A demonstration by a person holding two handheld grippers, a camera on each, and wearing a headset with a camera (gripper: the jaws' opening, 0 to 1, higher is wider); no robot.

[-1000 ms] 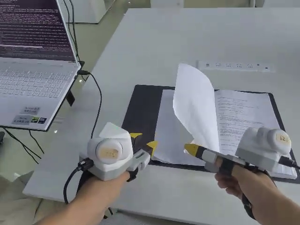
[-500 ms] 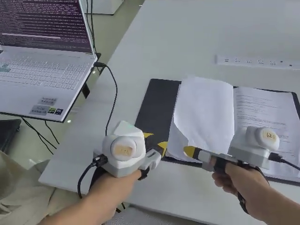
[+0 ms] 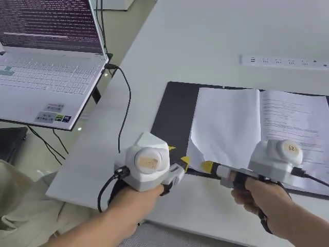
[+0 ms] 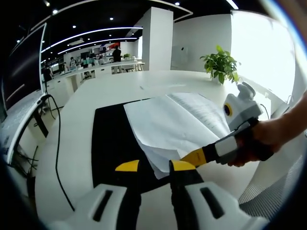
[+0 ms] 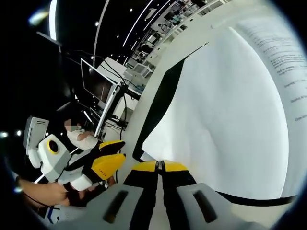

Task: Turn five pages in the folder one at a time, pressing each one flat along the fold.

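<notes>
**A:** Where does the folder lie?

**B:** The folder (image 3: 172, 110) is open flat on the white table (image 3: 205, 36), just ahead of both grippers. The outer part of its black left cover is bare. A blank turned page (image 3: 226, 126) covers the rest of that side, and the printed page (image 3: 293, 121) lies on the right half.

**A:** Is the turned page down flat?

**B:** Mostly. At its near left corner the edge is ragged and a little lifted. In the left gripper view, the edges of other sheets show under it.

**A:** And the right gripper?

**B:** The right gripper (image 3: 207, 166) is at the near edge of the turned page, close to that corner, pointing left along the edge. In its own view the two yellow tips are pressed together with only a thin line between them. The paper comes right up to them, but I cannot tell whether a sheet is caught there.

**A:** The left one?

**B:** The left gripper (image 3: 178, 155) is at the folder's near edge, over the black cover and just left of the page's corner. Its jaws stand apart, and in its own view the corner shows through the gap. Its tips are near the right gripper's tip but not touching it.

**A:** What lies around them?

**B:** An open laptop (image 3: 46, 67) sits off the table's left side, with a black cable (image 3: 125, 103) running down from it. A white power strip (image 3: 285, 62) lies on the table beyond the folder. A potted plant (image 4: 218, 64) stands past the far end.
</notes>
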